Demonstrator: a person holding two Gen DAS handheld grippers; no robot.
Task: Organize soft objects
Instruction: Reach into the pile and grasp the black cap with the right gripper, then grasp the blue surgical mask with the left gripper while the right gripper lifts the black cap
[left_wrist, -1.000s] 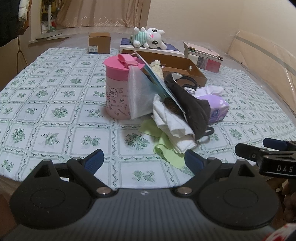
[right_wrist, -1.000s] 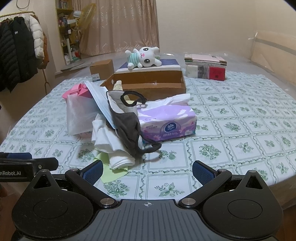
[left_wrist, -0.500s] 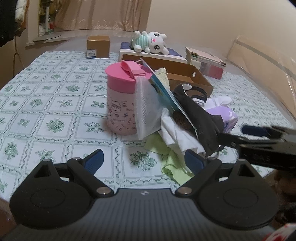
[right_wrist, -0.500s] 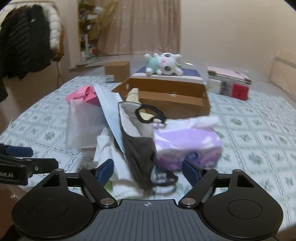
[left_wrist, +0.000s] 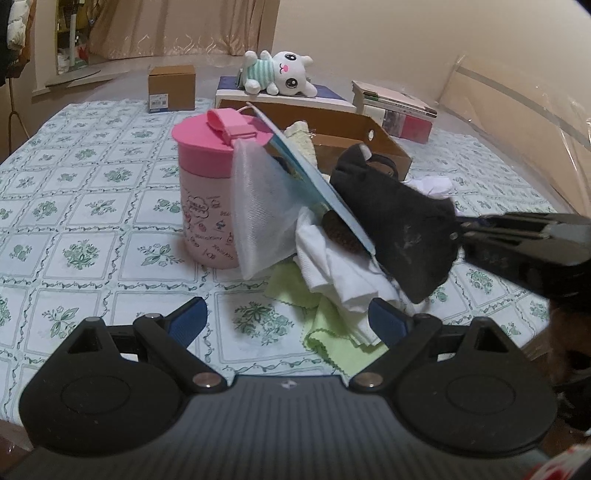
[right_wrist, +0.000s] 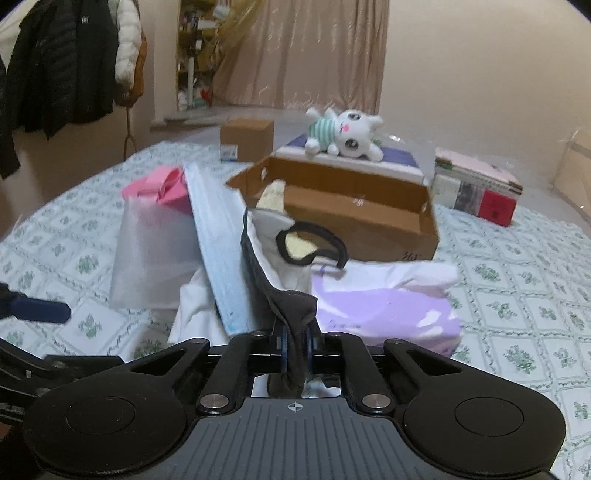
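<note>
On the left of the green-flowered tablecloth (left_wrist: 85, 206) we see the pink lidded plastic cup (left_wrist: 207, 195), with a sheet of translucent white mesh fabric (left_wrist: 258, 210) and a pale blue pleated face mask (right_wrist: 218, 258) leaning against it. Our left gripper (left_wrist: 286, 319) hangs low in front of the pile with its blue pads wide apart and nothing between them. Below the mask lie a crumpled white cloth (left_wrist: 340, 266) and a lime-green microfibre cloth (left_wrist: 332, 343), flat on the table. Further right, the black fabric face mask (left_wrist: 399, 221) drapes over the heap. Our right gripper (right_wrist: 295, 347) has just been closing, and its jaws are now pinched on this mask's lower edge. We judge the mask light, limp and stretchy; a pinch near an edge should lift it, though its ear loop (right_wrist: 314, 247) may snag the blue mask. Rightmost sits the purple soft pack of tissues (right_wrist: 388, 314), and behind it the open brown cardboard box (right_wrist: 354, 218), a likely place for the soft things.
</note>
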